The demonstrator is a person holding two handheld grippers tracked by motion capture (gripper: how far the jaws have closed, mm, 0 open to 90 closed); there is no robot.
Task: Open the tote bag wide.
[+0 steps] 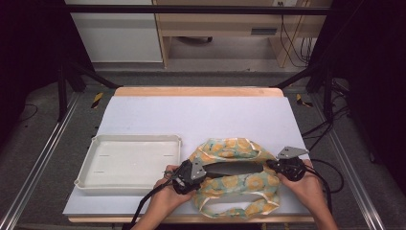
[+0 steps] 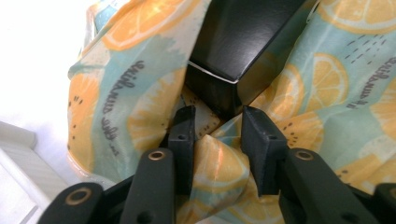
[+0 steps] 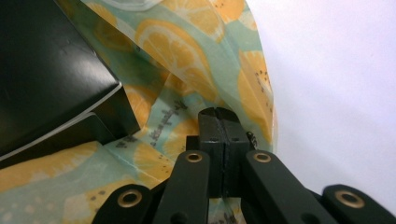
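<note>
1. High view: A black box (image 1: 235, 168) is seen lying on a citrus-print wrapping sheet (image 1: 239, 184) at the near right of the white-covered counter (image 1: 201, 117), with an empty white tray (image 1: 129, 163) just to its left. The sheet is drawn up around the box on all sides but the box's dark top is left bare in the middle. The left tool (image 1: 203, 172) is held at the box's left end and the right tool (image 1: 273, 165) at its right end, each gripped by a hand.

2. Left gripper view: The left tool (image 2: 217, 135) is shown with its jaws partly open, a bunched fold of the orange-slice sheet (image 2: 140, 84) standing between them. The fold appears to touch the left pad, while a gap is visible at the right pad, so a firm pinch is not judged to be made. The corner of the box (image 2: 233, 46) is seen just beyond the jaws, uncovered.

3. Right gripper view: The right tool (image 3: 223, 122) is shown with its jaws pressed fully together, an edge of the sheet (image 3: 187, 51) clamped between them. The box (image 3: 46, 70) lies to the left, its top exposed; bare counter (image 3: 336, 84) is seen to the right.

4. Progress: The wrap is judged to be at an early stage. The box is placed and the sheet gathered at both ends; folding the sheet over the top and closing it is left to do.
</note>
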